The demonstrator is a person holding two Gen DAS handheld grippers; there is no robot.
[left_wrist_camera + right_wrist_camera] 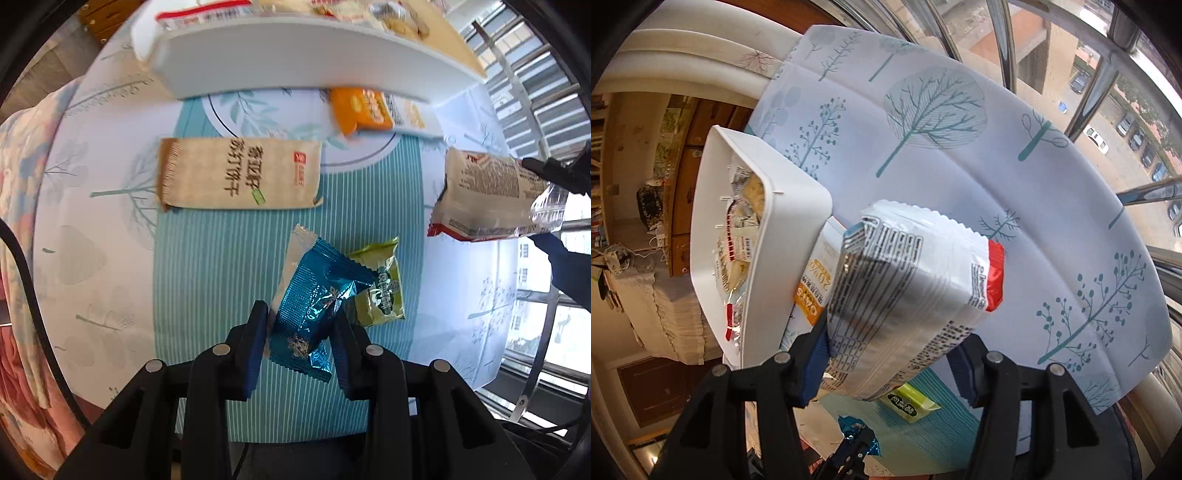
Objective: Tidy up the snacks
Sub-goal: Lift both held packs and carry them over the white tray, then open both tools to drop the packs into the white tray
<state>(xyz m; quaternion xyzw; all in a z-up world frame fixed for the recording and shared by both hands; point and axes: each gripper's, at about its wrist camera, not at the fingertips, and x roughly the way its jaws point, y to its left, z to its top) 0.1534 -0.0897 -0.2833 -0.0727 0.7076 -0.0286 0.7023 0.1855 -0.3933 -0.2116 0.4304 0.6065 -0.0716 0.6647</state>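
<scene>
We see our left gripper (299, 332) clamped on a shiny blue snack packet (317, 306), just above the tablecloth (110, 258). Our right gripper (890, 354) clamps a white-and-red cracker pack (916, 291). Only the right view shows inside the white tray (790, 236) at 9 o'clock.

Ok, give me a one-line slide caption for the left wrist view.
Left gripper closed on a blue foil snack above the striped tablecloth.
</scene>
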